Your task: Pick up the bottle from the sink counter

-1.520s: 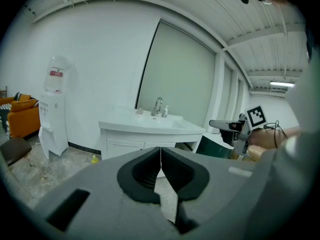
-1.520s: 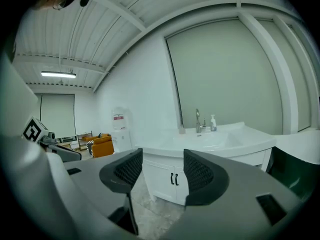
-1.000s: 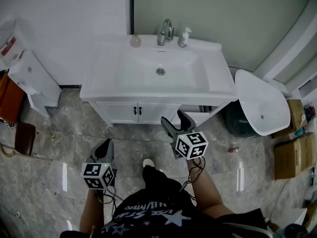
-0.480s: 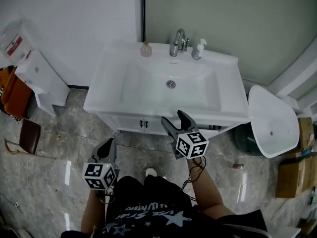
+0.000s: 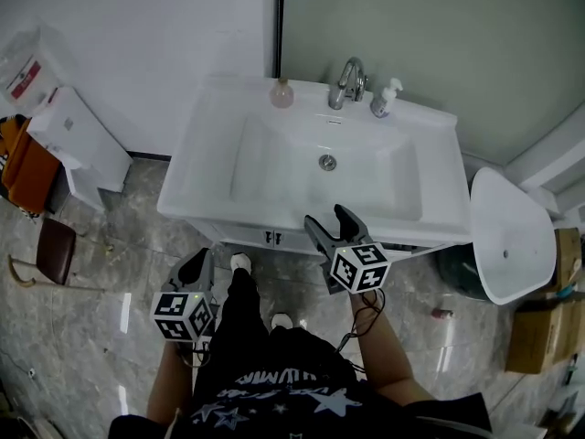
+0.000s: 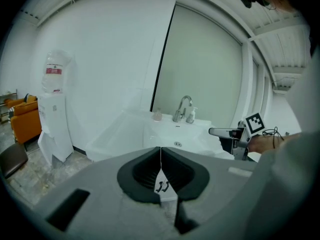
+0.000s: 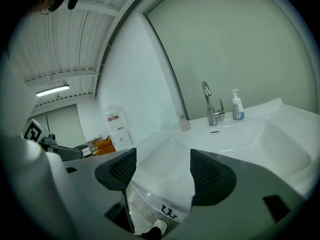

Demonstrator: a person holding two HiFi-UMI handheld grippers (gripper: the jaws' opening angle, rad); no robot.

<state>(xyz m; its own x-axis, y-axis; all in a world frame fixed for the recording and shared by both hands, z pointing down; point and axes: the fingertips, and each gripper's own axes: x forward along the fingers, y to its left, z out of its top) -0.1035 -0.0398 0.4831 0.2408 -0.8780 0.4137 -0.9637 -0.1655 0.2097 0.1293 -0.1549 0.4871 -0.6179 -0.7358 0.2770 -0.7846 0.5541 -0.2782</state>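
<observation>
Closer than a second ago, the sink counter [image 5: 194,183] now fills the middle of the head view, and one shoe [image 5: 240,263] is stepping towards it. The left gripper [image 5: 197,271] hangs low with its jaws pressed together and nothing in them. The right gripper [image 5: 331,223] is held out near the counter's front edge, jaws spread and empty.

Two bottles stand at the back rim, well apart from both grippers. A small pinkish bottle [image 5: 281,92] is left of the tap [image 5: 348,82] and a white pump bottle [image 5: 385,98] is right of it. The task does not say which is meant. Either looks light and stiff but smooth, probably slippery if wet. A grip round the body, below the neck or pump, seems safest.

The counter is glossy white. A water dispenser [image 5: 77,135] stands at far left on the marbled floor [image 5: 101,282], and a loose white basin [image 5: 508,238] at right.
</observation>
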